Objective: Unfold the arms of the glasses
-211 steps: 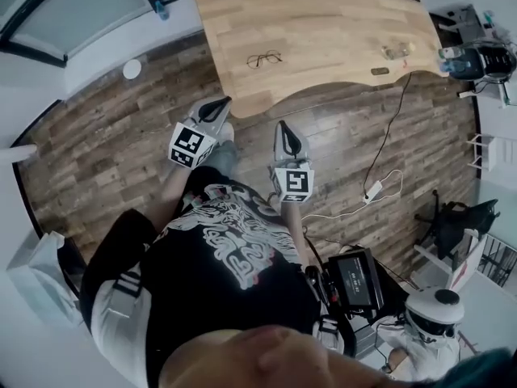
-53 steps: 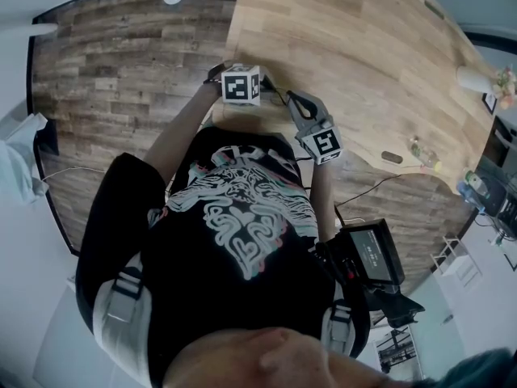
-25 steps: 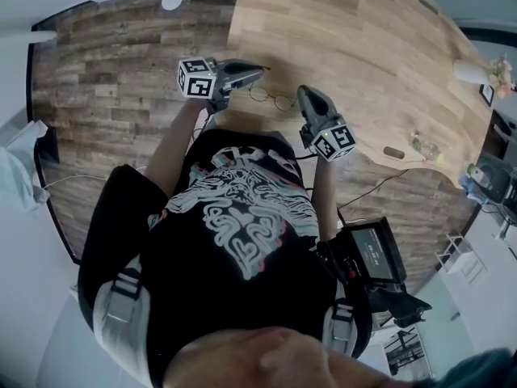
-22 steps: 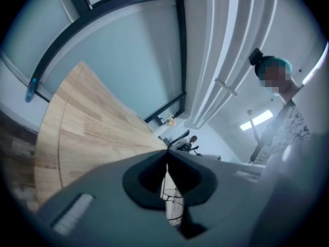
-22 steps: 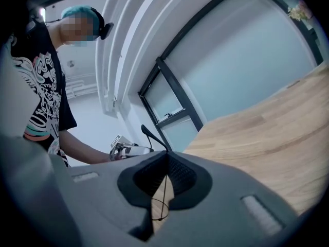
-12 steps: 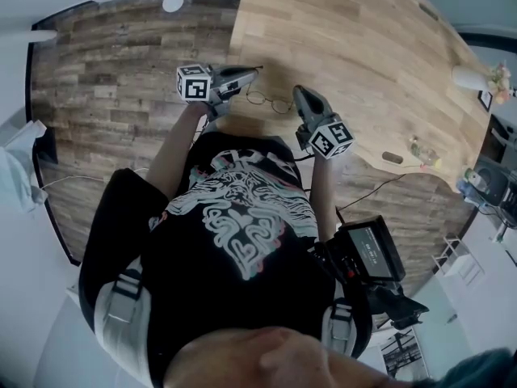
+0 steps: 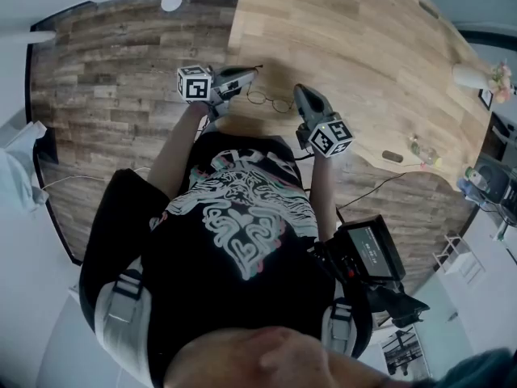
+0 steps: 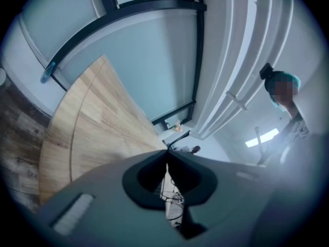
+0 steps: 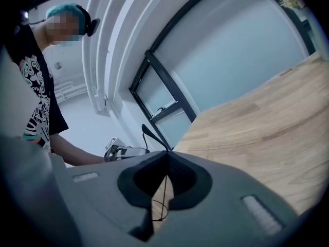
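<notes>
While both grippers are squeezed shut, the glasses [image 7: 271, 100] sit between them, over the near edge of the table [image 7: 363, 39]. I cannot tell if the glasses touch the wood or are held just above it.

The left gripper [image 7: 249, 73] pinches one thin arm of the glasses. In the left gripper view its jaws are pressed together. The dark tip of the arm pokes out past them, and a round wire rim shows in the little gap below.

The right gripper [image 7: 298, 91] pinches the other arm. In the right gripper view its jaws are pressed together too. A dark curved tip sticks up past them, and a thin wire runs down through the gap.

From the head view the two round lenses lie side by side. The left gripper is up and to their left, and the right gripper is just to their right. Both gripper tips point in toward the glasses.

A small dark thing [image 7: 393, 157] and a small clear thing [image 7: 420, 148] lie well apart from the glasses, near the table's edge. A white round thing [image 7: 171, 1] sits on the wood floor [image 7: 113, 79]. A black box with a screen [image 7: 367, 257] hangs by the person's hip.
</notes>
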`<state>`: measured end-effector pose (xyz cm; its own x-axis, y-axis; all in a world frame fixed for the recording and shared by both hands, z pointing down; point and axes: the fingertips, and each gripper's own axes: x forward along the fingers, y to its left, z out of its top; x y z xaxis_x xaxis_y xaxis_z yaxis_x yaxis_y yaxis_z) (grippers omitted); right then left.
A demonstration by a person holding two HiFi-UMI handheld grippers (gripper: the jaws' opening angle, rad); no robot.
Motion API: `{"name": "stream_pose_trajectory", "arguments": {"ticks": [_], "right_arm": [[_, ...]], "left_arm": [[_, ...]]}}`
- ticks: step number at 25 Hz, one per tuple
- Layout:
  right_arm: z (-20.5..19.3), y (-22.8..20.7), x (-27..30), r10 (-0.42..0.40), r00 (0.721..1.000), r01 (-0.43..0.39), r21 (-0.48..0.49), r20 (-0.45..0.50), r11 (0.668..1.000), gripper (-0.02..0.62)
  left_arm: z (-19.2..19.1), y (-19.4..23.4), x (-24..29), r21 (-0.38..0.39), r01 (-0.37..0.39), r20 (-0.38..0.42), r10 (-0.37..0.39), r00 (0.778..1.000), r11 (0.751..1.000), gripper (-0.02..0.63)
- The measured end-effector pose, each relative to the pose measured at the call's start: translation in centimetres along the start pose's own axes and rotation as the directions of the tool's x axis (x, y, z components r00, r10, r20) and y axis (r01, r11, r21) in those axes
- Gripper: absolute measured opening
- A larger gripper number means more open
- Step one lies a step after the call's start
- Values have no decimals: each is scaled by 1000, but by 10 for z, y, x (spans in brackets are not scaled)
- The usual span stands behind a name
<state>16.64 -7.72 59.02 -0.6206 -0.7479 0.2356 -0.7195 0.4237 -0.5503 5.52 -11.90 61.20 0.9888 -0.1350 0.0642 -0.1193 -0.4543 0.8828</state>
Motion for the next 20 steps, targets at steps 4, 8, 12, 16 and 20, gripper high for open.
{"name": "stream_pose_trajectory", "arguments": {"ticks": [4,8,12,16,20], "right_arm": [[-2,1,1,-1,1000,1,7,-2,1000,-2],[-1,1,4,-2,1000,2,11,-10,1000,-2],[-2,1,5,0,1000,1,12,-14,1000,-2],[-4,1,5,-1,1000,2,16,-18,1000,-2],[-6,2,6,1,1000,0,15,-21,1000,-2]], "left_arm": [[-1,0,-1,1,-9,0,9,1000,1000,-5],[1,-1,-3,-2,-17,1,17,1000,1000,-5],[0,3,-4,2,-12,1,12,1000,1000,-5],[-2,3,-5,-3,-15,-2,15,1000,1000,-5],[-3,4,-6,-8,-21,-6,21,1000,1000,-3]]}}
